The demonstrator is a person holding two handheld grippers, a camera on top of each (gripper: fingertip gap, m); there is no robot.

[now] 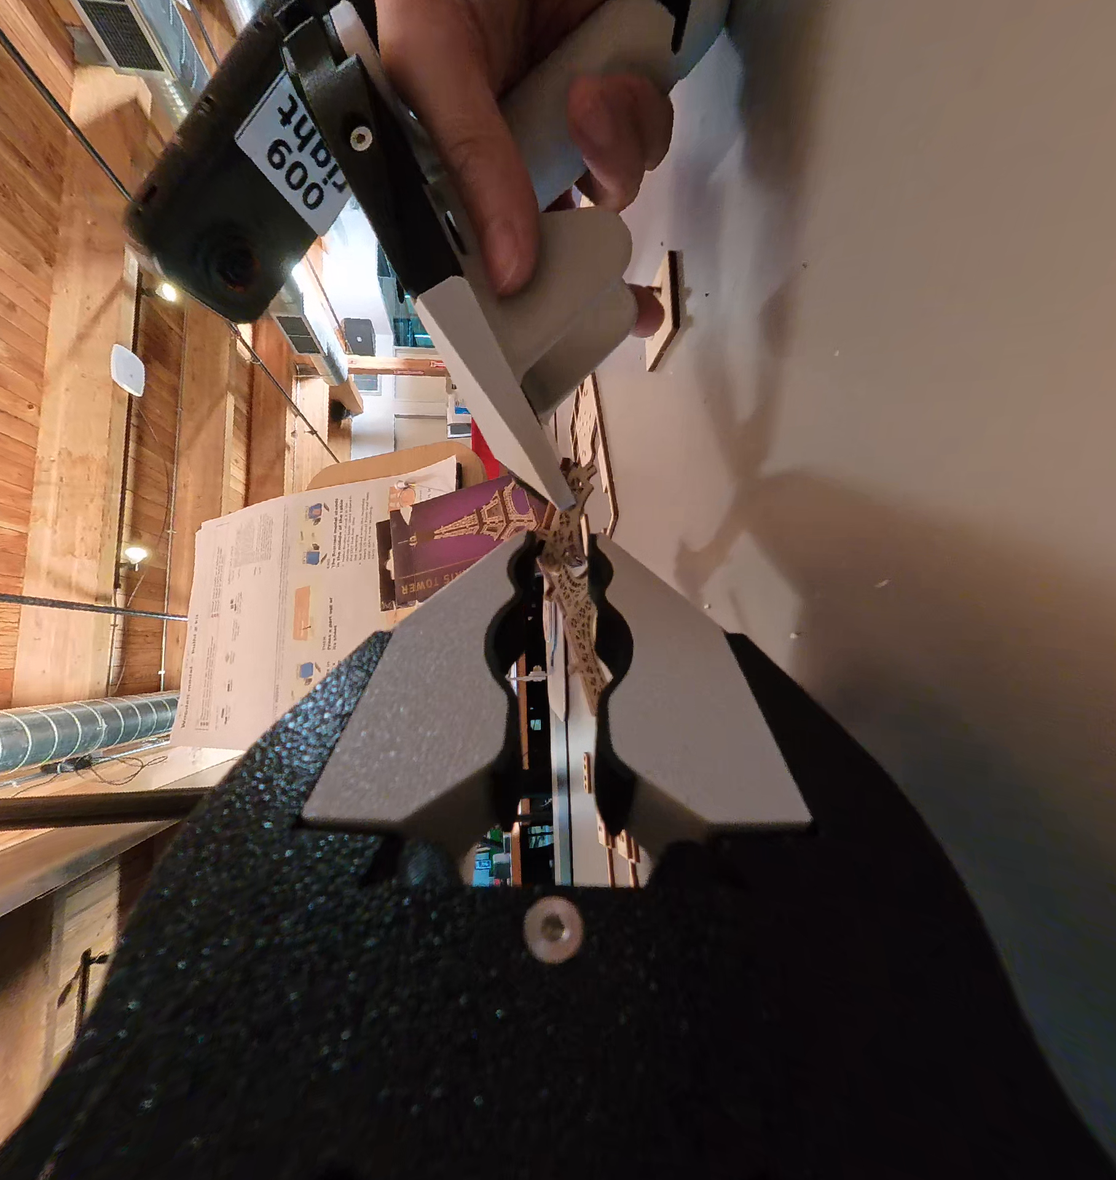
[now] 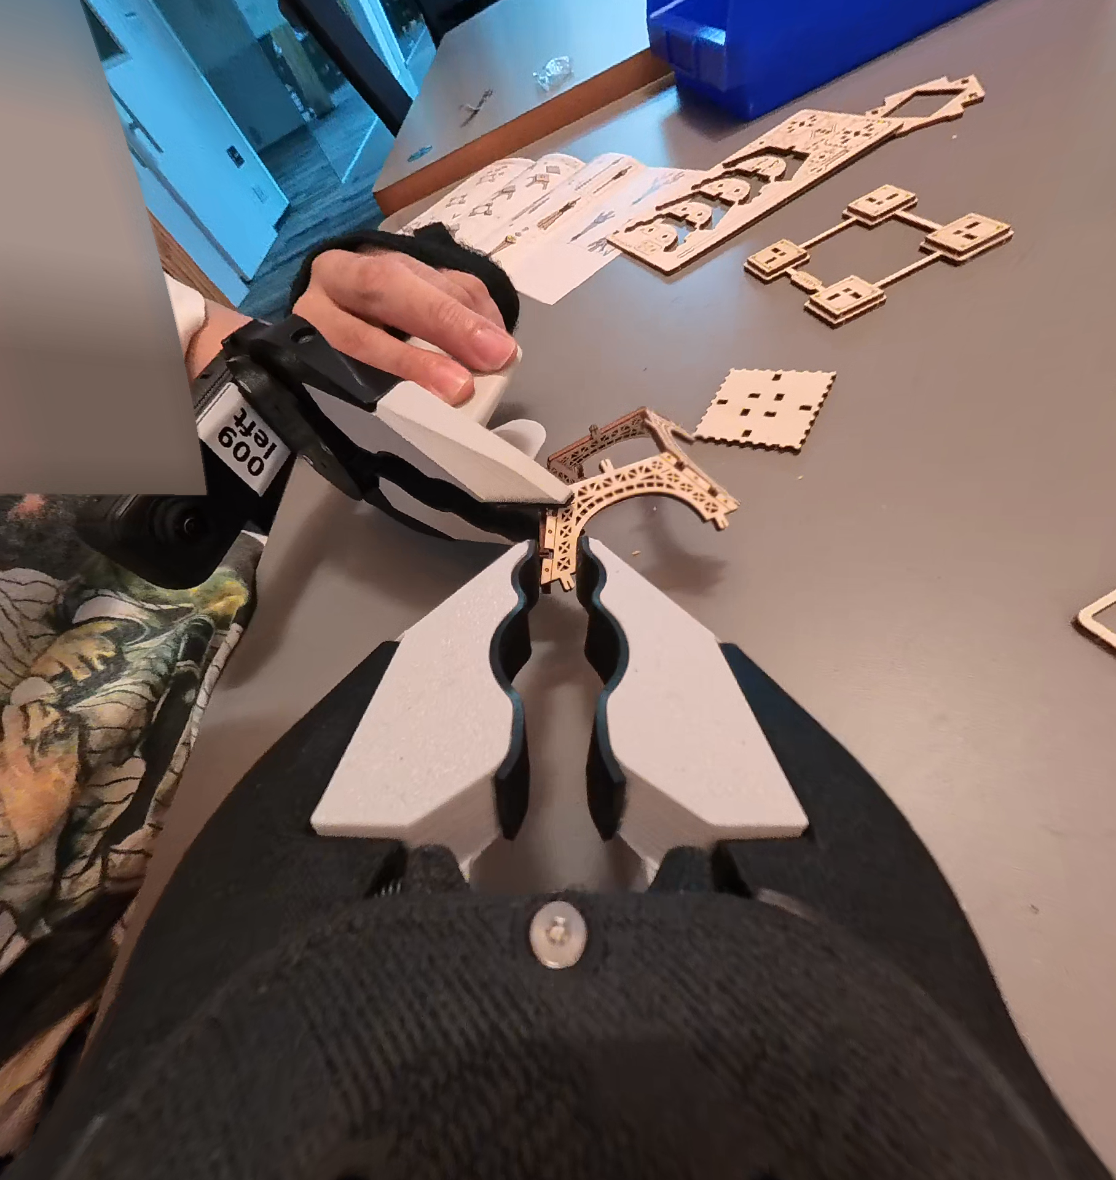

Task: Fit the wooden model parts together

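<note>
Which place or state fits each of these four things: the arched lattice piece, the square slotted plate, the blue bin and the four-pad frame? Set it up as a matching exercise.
Things:
1. arched lattice piece
2. square slotted plate
3. blue bin
4. four-pad frame

Places or states:
A. at the table's far edge
B. flat on the table, just beyond the arched piece
C. held off the table between both grippers' tips
D. flat beside the punched-out sheet

Pairs: 1-C, 2-B, 3-A, 4-D
</note>
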